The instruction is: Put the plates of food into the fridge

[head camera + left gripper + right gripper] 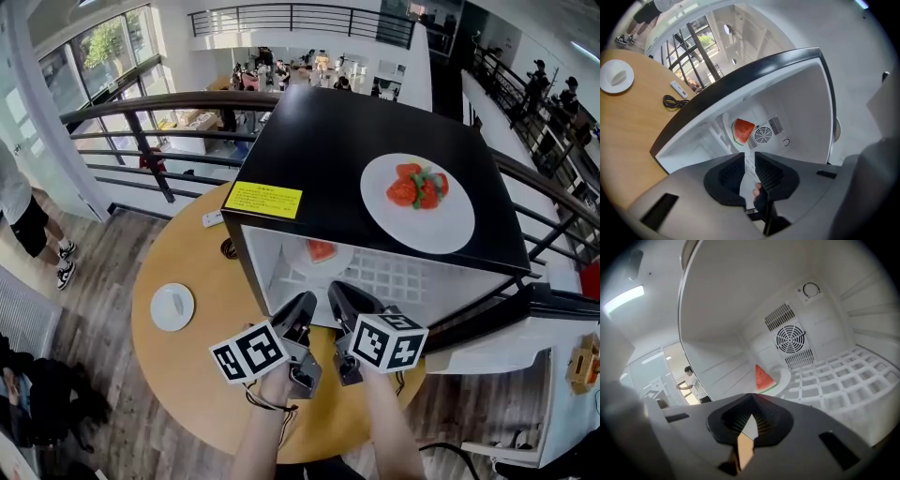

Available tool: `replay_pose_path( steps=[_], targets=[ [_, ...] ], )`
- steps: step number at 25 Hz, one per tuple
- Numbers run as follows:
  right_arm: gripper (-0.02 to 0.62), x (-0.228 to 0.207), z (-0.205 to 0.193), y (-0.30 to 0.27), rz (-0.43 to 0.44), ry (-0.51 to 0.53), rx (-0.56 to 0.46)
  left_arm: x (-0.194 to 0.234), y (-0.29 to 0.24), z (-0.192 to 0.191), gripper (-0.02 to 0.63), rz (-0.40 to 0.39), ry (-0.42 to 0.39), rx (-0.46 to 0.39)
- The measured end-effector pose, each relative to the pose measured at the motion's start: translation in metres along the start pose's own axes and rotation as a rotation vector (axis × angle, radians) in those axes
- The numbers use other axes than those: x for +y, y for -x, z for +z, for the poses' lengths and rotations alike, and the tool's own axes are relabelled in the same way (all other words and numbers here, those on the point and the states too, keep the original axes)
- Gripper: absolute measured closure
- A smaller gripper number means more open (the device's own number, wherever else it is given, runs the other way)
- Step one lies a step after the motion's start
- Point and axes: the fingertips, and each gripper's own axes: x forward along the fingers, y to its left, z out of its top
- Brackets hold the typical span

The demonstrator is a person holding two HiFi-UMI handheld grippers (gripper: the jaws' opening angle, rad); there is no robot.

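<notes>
Head view — both tools hang at the open black-topped white mini fridge (328, 141): left tool (302, 307) released, nothing between its jaws, right tool (339, 292) clenched empty. One round white plate of watermelon (784, 377) sits on the wire shelf (843, 380) inside — a second white plate (431, 230), bearing red-and-green food, rests on top.

Left gripper (749, 156) jaws slightly apart, empty; right gripper (752, 401) jaws closed, empty; side by side.

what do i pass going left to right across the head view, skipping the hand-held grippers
small white plate on the table → yellow label on the fridge top → watermelon plate inside the fridge → plate of red food on top
</notes>
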Motion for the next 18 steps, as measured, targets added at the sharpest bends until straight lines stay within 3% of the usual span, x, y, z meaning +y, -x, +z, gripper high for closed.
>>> replay_pose_path(
  steps=[3, 9, 15, 18],
  targets=[
    [0.583, 0.008, 0.014, 0.028, -0.005, 0.03, -0.104, -0.013, 0.01, -0.002, 0.534, -0.013, -0.116, -0.021],
    [0.583, 0.026, 0.024, 0.099, -0.081, 0.175, -0.284, -0.057, 0.047, -0.007, 0.535, -0.042, -0.436, -0.112],
    [0.583, 0.037, 0.018, 0.149, -0.127, 0.191, -0.371, -0.096, 0.085, -0.02, 0.571, -0.024, -0.69, -0.172],
    [0.583, 0.038, 0.016, 0.167, -0.157, 0.2, -0.403, -0.108, 0.1, -0.029, 0.59, -0.01, -0.773, -0.188]
  ],
)
